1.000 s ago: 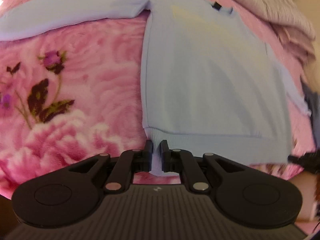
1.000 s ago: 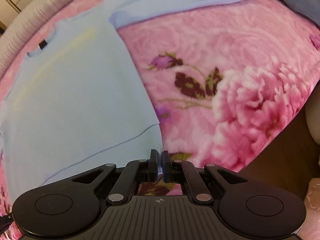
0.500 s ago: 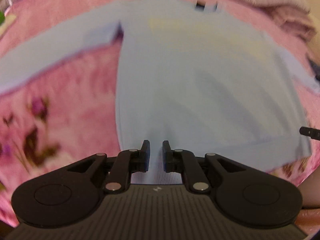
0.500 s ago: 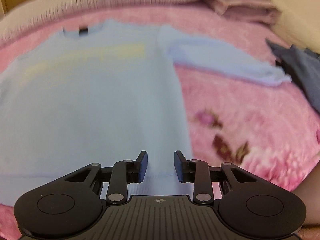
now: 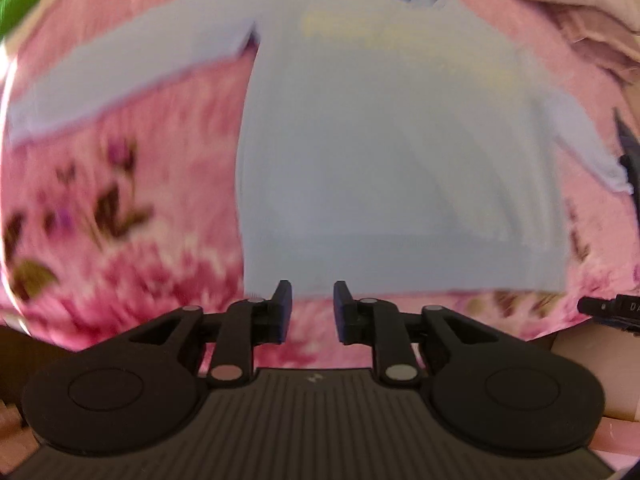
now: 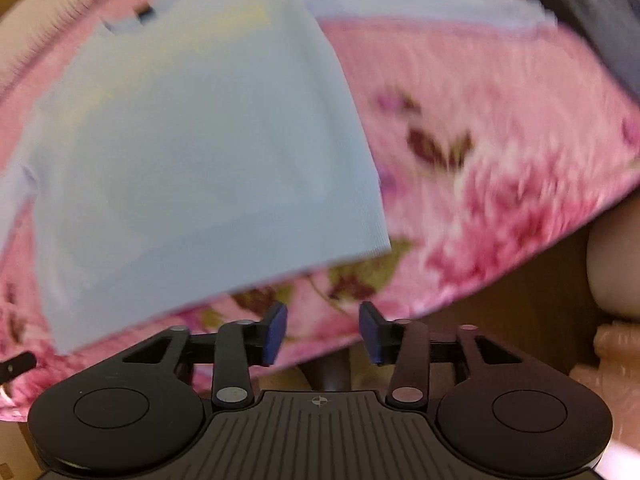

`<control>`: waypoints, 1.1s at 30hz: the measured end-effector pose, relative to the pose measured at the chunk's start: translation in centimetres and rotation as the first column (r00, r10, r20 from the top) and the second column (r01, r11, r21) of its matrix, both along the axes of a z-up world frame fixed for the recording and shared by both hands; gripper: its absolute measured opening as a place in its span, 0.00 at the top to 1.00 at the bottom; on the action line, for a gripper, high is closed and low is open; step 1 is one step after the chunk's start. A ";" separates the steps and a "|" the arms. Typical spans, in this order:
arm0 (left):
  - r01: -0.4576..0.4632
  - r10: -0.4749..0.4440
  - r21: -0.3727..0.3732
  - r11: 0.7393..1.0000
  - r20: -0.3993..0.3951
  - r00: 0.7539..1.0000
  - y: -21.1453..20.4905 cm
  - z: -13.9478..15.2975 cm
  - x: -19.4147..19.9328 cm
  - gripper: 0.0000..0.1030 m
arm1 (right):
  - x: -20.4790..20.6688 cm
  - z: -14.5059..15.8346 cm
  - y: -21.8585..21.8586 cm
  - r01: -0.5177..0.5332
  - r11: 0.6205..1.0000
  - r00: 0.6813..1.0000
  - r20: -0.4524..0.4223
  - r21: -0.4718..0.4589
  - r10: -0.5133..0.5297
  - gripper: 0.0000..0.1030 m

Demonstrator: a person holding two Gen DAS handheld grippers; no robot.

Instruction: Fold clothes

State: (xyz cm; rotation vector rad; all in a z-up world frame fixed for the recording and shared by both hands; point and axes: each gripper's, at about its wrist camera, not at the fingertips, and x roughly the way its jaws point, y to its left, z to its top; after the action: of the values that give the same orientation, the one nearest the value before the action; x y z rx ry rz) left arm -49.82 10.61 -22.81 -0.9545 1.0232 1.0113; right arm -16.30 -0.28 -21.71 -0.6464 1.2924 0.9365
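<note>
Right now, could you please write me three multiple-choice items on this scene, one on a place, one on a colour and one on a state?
1. Where does the sweater lie?
A. Spread flat on the pink floral blanket
B. Hung on a hanger
C. Bunched up in a basket

2. What colour is the sweater?
A. Dark green
B. Light blue
C. Bright red

3. What is between the jaws of the left gripper and the right gripper?
A. The sweater's hem in each
B. A sleeve in each
C. Nothing in either

Answers:
1. A: body and sleeves lie flat on the blanket in both views.
2. B: it shows pale blue against the pink.
3. C: both grippers' jaws are opening, and only blanket shows through each gap, with the hem lying beyond the fingertips.
</note>
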 end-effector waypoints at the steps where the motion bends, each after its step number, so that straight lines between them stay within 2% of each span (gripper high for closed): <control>1: 0.005 -0.005 0.017 1.000 0.001 1.000 0.7 1.3 0.8 0.79 | -0.5 1.8 0.5 -0.011 0.999 1.000 0.019 0.035 0.010 0.54; 5: 0.014 -0.015 0.098 0.995 0.013 1.000 2.5 6.7 3.1 0.68 | -1.0 7.7 1.8 -0.022 0.988 0.998 0.055 0.153 0.014 0.53; 8: 0.020 -0.023 0.145 0.989 0.020 1.000 2.2 9.9 4.0 0.67 | -1.2 10.6 2.6 -0.032 0.983 0.998 0.055 0.182 0.022 0.53; 11: 0.018 -0.019 0.168 0.986 0.002 1.000 1.3 11.5 4.4 0.67 | -1.6 12.8 2.7 -0.073 0.977 0.996 0.063 0.200 0.062 0.53; 15: 0.007 -0.002 0.168 0.986 -0.031 1.000 -0.3 12.4 4.9 0.67 | -2.5 13.9 2.4 -0.157 0.967 0.984 0.110 0.199 0.137 0.53; 20: -0.016 0.028 0.189 0.982 -0.057 0.998 -2.4 13.4 5.7 0.67 | -2.7 14.4 1.3 -0.195 0.957 0.980 0.086 0.214 0.180 0.53; 27: -0.065 0.079 0.206 0.976 -0.057 0.995 -5.3 14.8 7.4 0.66 | -1.0 15.4 -0.2 -0.251 0.953 0.967 0.093 0.170 0.238 0.53; 33: -0.100 0.114 0.196 0.975 -0.063 0.991 -7.9 15.1 9.2 0.63 | 1.4 15.4 -1.9 -0.276 0.952 0.961 0.058 0.131 0.271 0.52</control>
State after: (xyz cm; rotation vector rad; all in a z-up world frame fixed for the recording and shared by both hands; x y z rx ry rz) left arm -40.67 2.71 -7.68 -0.8241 0.9233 1.2203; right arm -14.89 -2.14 -6.29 -0.7438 1.1084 1.2230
